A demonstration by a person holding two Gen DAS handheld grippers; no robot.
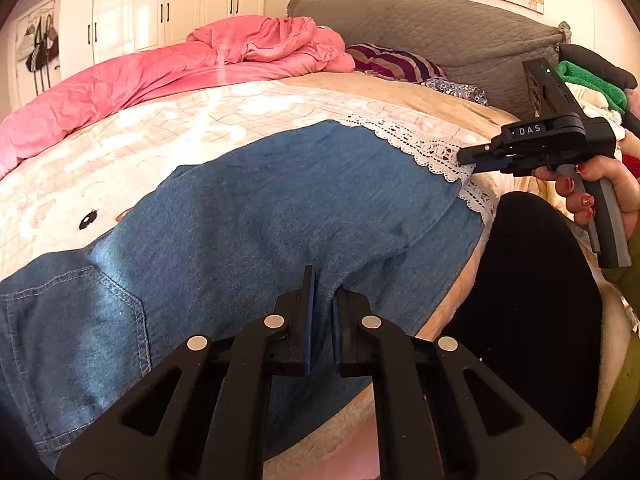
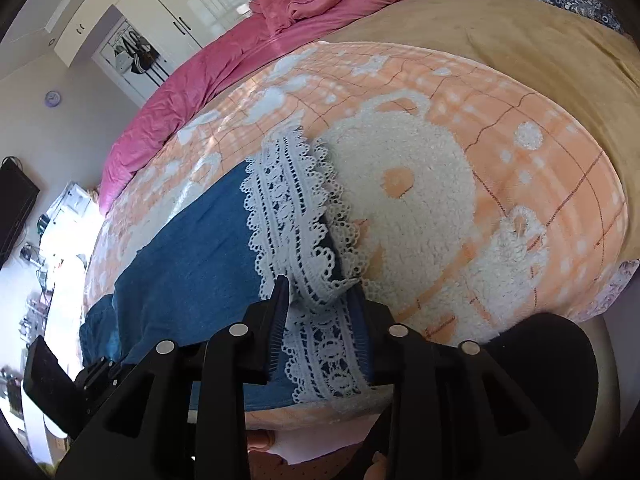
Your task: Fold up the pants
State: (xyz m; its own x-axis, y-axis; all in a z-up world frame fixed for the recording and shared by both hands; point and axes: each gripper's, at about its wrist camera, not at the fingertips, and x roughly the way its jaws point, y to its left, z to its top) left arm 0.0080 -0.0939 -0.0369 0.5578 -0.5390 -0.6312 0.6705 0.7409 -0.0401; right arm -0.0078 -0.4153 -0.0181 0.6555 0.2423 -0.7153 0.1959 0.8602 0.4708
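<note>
Blue denim pants (image 1: 256,216) with a white lace hem (image 1: 424,148) lie flat across the peach cartoon blanket (image 1: 160,136); a back pocket (image 1: 76,312) shows at the left. My left gripper (image 1: 322,300) is nearly closed, pinching a fold of denim at the pants' near edge. My right gripper (image 2: 320,300) has its jaws around the lace hem (image 2: 292,216), lace lying between them, with some gap. The right gripper also shows in the left wrist view (image 1: 466,158), tips at the lace. The pants (image 2: 192,256) run left from it.
A pink duvet (image 1: 160,68) lies along the bed's far side, with striped pillow (image 1: 394,62) and grey headboard (image 1: 420,20) behind. Piled clothes (image 1: 592,84) sit at the right. A black rounded object (image 1: 528,300) is beside the near bed edge. White wardrobes (image 1: 160,4) stand beyond.
</note>
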